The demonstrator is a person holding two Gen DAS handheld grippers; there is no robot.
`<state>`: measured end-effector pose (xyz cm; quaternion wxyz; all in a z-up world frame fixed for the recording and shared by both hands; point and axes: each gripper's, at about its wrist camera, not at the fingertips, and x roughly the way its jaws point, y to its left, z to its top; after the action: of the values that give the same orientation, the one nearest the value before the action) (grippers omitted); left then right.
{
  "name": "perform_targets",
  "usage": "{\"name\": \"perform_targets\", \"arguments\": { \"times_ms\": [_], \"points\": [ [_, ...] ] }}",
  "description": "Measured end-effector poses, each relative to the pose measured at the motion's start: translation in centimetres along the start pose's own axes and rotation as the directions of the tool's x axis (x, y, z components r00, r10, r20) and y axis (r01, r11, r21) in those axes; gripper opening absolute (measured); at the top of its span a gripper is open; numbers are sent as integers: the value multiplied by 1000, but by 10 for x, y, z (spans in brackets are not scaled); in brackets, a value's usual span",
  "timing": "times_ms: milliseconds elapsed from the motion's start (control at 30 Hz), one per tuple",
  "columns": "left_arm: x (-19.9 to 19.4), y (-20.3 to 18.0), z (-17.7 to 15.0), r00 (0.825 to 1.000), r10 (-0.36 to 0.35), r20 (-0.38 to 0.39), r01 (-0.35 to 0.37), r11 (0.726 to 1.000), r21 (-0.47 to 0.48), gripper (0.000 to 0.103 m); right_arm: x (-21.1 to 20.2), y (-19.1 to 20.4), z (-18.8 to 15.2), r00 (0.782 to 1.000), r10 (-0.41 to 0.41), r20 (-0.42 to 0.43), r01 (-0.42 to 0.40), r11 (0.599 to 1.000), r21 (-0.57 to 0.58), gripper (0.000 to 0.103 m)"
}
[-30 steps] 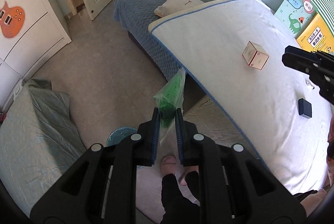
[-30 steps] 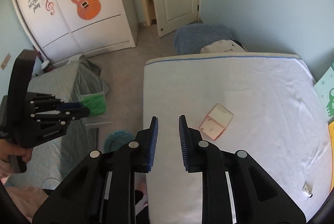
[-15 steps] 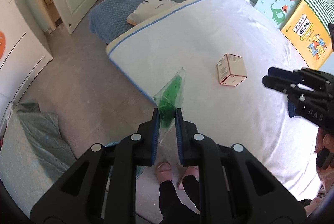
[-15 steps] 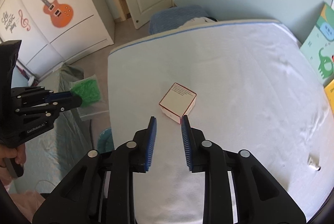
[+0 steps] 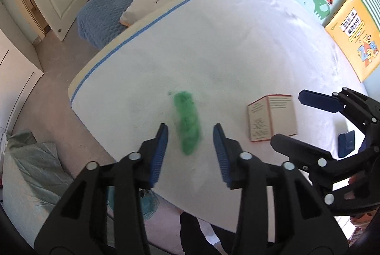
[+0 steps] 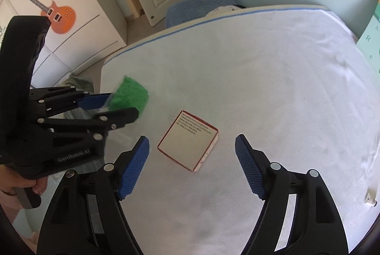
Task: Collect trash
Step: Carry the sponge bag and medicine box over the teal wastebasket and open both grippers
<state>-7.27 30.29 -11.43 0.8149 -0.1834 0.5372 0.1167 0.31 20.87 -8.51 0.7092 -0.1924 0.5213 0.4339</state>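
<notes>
A clear plastic bag with green filling (image 5: 187,123) is blurred just ahead of my open left gripper (image 5: 190,150), between the spread jaws and free of them, above the white bed (image 5: 237,41). It also shows in the right wrist view (image 6: 129,95). A white cardboard box with red edges (image 6: 188,141) lies on the bed, right in front of my right gripper (image 6: 192,167), which is wide open and empty. The box also shows in the left wrist view (image 5: 272,120).
A small dark blue object (image 5: 345,143) lies on the bed at the right. Children's books (image 5: 344,17) lean on the wall. A small white item (image 6: 371,195) lies near the bed's right edge. A teal bin (image 5: 147,202) stands on the floor below.
My left gripper moved over the bed and opened, letting go of the green bag, which is now blurred and loose. My right gripper opened wide and came close to the box.
</notes>
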Motion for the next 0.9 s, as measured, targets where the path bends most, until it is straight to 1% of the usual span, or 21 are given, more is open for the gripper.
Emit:
{"name": "perform_targets", "arguments": {
  "times_ms": [67,133,167,267,300,333,467,533,633,900],
  "points": [
    [8,5,-3,1000,-9,-20,9,1000,-14,39,7,1,2,1000,1,-14,-1,1000,-5,75],
    [7,9,-5,1000,-28,-1,28,999,-31,41,14,4,3,1000,-16,-27,15,1000,-22,75],
    [7,11,-4,999,-36,-5,35,999,-40,41,15,4,4,999,-19,-31,18,1000,-24,74],
    [6,13,-2,998,-57,-1,57,996,-64,41,18,3,2,999,-25,-37,25,1000,-7,62],
    [7,13,-2,999,-54,-1,54,997,-63,38,18,2,2,999,-27,-37,27,1000,-1,58],
    [7,13,-2,999,-44,0,43,997,-56,29,16,1,2,999,-33,-29,33,999,6,58],
    [7,16,1,999,-44,1,44,998,-51,25,10,-4,3,999,-48,-10,48,999,10,58],
    [2,14,1,999,-40,6,40,998,-42,19,4,-7,5,999,-46,1,46,999,6,58],
    [-6,10,1,999,-33,13,34,999,-29,15,-10,-7,6,999,-42,27,42,999,-4,58],
    [-37,11,-12,998,4,63,-3,1000,-15,13,-34,9,8,997,-19,70,23,998,-51,58]
  ]
}}
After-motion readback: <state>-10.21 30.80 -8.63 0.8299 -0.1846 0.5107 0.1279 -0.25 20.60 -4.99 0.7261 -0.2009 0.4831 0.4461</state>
